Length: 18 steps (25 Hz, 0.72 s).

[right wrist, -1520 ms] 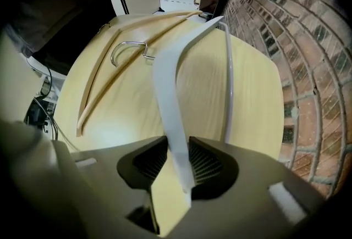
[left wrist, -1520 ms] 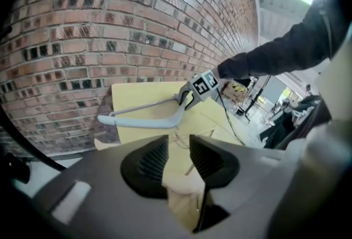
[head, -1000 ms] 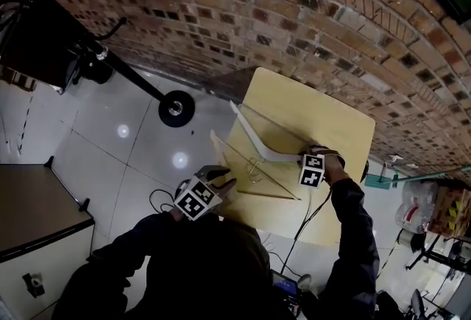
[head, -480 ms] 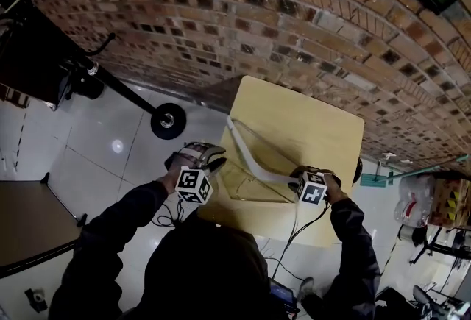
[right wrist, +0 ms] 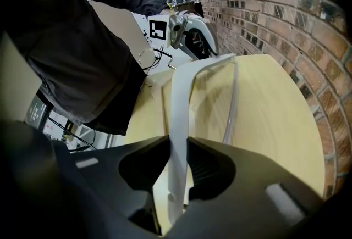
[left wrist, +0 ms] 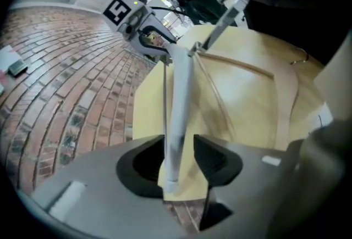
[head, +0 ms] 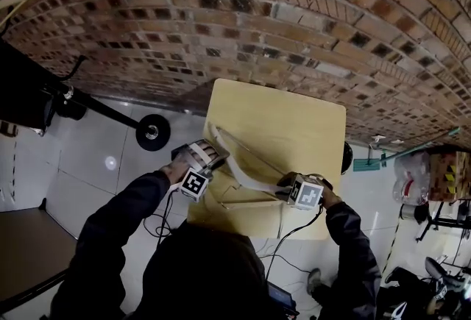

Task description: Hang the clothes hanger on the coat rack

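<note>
A white plastic clothes hanger [head: 243,170] is held over the yellow table [head: 294,120], between my two grippers. My right gripper [head: 283,186] is shut on one arm of the hanger [right wrist: 180,106], its pads pressing both sides. My left gripper [head: 210,157] is at the hanger's other end. That arm's tip [left wrist: 177,122] lies between the left jaws, which are opening, with a gap to the right pad [left wrist: 212,158]. The left gripper view also shows the right gripper [left wrist: 165,59] at the hanger's far end. A black pole stand with a round base [head: 151,132] is on the floor, left of the table.
A wooden hanger [left wrist: 283,100] lies flat on the table under the white one. A brick wall [head: 243,24] runs behind the table. Cables [head: 165,223] trail on the tiled floor by the person's legs. A dark cabinet [head: 22,94] stands at far left.
My left gripper has swung from the table's near-left corner in to the white hanger's left end and rolled over. My right gripper has carried its end of the hanger a little leftward.
</note>
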Each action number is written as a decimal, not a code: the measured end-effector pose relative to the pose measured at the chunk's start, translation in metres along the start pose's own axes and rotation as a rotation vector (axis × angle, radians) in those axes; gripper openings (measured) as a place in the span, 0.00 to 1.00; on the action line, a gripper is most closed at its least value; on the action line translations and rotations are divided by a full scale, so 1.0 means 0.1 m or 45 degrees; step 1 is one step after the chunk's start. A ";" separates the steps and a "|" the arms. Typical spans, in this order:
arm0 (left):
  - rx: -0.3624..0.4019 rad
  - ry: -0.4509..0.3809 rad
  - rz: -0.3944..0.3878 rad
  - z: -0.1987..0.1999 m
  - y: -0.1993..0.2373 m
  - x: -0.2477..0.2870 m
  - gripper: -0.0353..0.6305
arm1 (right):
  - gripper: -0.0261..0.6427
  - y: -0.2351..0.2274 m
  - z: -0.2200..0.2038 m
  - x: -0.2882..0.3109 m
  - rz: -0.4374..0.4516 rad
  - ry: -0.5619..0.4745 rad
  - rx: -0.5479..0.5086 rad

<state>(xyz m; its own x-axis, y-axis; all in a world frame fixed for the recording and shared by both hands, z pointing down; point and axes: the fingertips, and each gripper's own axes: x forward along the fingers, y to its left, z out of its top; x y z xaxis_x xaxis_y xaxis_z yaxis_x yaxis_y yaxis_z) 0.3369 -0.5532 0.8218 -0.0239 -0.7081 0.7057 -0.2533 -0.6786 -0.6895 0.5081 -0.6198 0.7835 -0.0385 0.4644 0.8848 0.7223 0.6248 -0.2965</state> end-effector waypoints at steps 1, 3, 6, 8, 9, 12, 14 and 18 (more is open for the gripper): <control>0.022 -0.014 -0.005 0.04 0.00 0.04 0.32 | 0.19 0.02 0.00 -0.01 0.016 -0.006 0.016; 0.052 -0.033 -0.017 0.11 0.04 0.11 0.32 | 0.19 0.08 0.00 -0.04 0.049 -0.016 0.044; 0.088 -0.042 0.004 0.14 0.11 0.20 0.26 | 0.19 0.11 0.01 -0.06 0.084 -0.048 0.098; 0.031 -0.063 -0.016 0.19 0.17 0.15 0.20 | 0.19 0.09 -0.05 -0.06 0.089 -0.050 0.130; 0.005 -0.071 -0.032 0.21 0.20 0.13 0.20 | 0.20 0.08 -0.09 -0.06 0.087 -0.042 0.142; 0.012 -0.066 -0.043 0.20 0.22 0.11 0.19 | 0.20 0.08 -0.13 -0.06 0.095 -0.045 0.176; 0.014 -0.060 -0.036 0.18 0.25 0.08 0.19 | 0.21 0.07 -0.11 -0.10 0.074 -0.066 0.193; -0.100 -0.087 -0.105 0.20 0.26 -0.03 0.18 | 0.24 -0.05 -0.06 -0.26 -0.068 -0.115 0.213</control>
<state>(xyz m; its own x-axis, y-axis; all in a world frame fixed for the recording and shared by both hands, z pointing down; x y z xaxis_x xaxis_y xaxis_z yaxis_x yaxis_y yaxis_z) 0.3494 -0.5725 0.7990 0.0655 -0.6643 0.7446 -0.3269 -0.7194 -0.6129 0.5095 -0.6391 0.7645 -0.1410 0.4778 0.8671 0.5933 0.7419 -0.3123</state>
